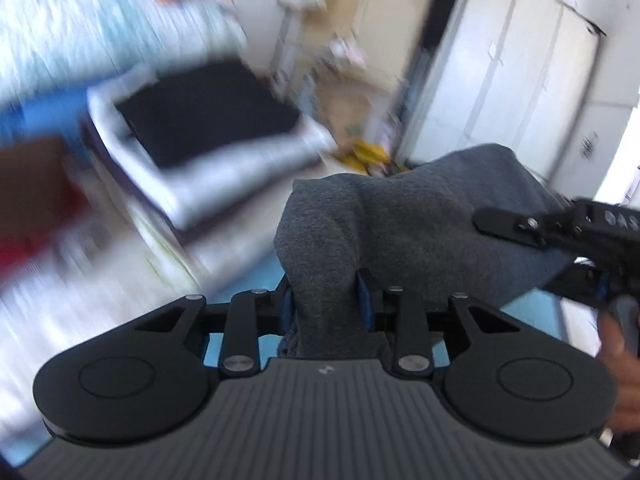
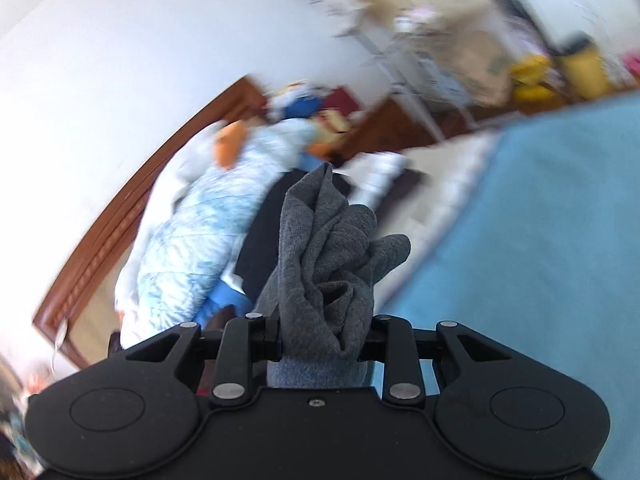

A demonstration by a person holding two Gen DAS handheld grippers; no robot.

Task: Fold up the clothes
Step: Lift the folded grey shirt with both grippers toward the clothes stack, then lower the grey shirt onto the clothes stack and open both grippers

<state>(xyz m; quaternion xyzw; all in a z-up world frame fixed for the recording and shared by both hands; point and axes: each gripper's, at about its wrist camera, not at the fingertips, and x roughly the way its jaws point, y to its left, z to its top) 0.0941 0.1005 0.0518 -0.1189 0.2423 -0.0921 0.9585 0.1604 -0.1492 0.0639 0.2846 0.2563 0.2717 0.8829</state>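
Garment: grey knit cloth (image 1: 400, 224) held off the blue bedsheet (image 2: 540, 216), stretched between both grippers.
Left gripper (image 1: 330, 296): fingers pinching a bunched fold of the cloth.
Right gripper (image 2: 320, 340): pressed onto a crumpled wad; in the left wrist view it reaches in level from the right, a hand (image 1: 618, 364) behind it.
Background: motion-blurred; folded black garment (image 1: 208, 112) on a stack.
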